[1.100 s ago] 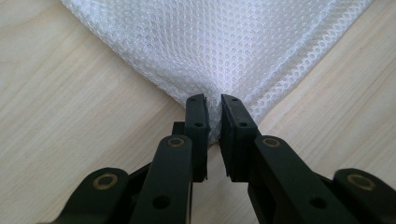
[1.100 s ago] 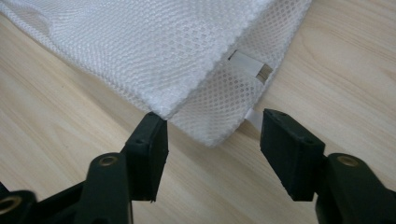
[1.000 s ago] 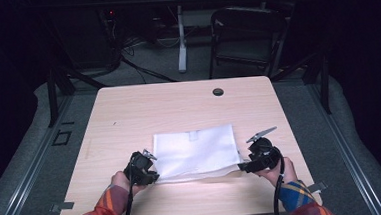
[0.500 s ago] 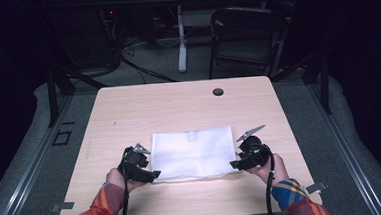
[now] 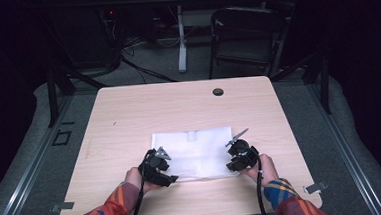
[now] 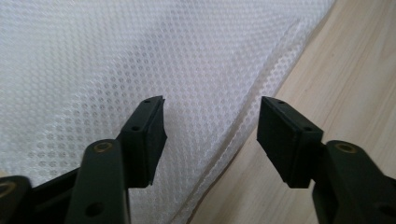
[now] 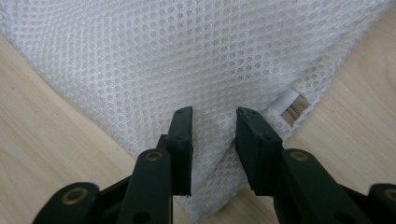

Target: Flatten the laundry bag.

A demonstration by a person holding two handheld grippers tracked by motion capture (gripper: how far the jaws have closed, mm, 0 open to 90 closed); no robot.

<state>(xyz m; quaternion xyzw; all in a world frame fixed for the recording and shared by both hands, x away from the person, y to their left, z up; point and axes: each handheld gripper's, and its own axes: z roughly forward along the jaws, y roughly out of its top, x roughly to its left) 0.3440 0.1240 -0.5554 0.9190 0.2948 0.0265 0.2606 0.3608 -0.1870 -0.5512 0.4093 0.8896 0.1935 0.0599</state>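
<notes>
White mesh laundry bag (image 5: 194, 152) lies folded flat on the desk (image 5: 129, 116), narrower than a second ago. Left gripper (image 6: 210, 135) fingers have just been closing, spread over its edge; right gripper (image 7: 214, 140) fingers have been closing around a corner, likely starting another fold.

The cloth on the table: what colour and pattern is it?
The cloth is white mesh, dotted all over with small round holes; the right gripper view shows it best.

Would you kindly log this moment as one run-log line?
mesh cloth flat on table | left gripper open, closing at its edge | right gripper open, closing at its corner
</notes>
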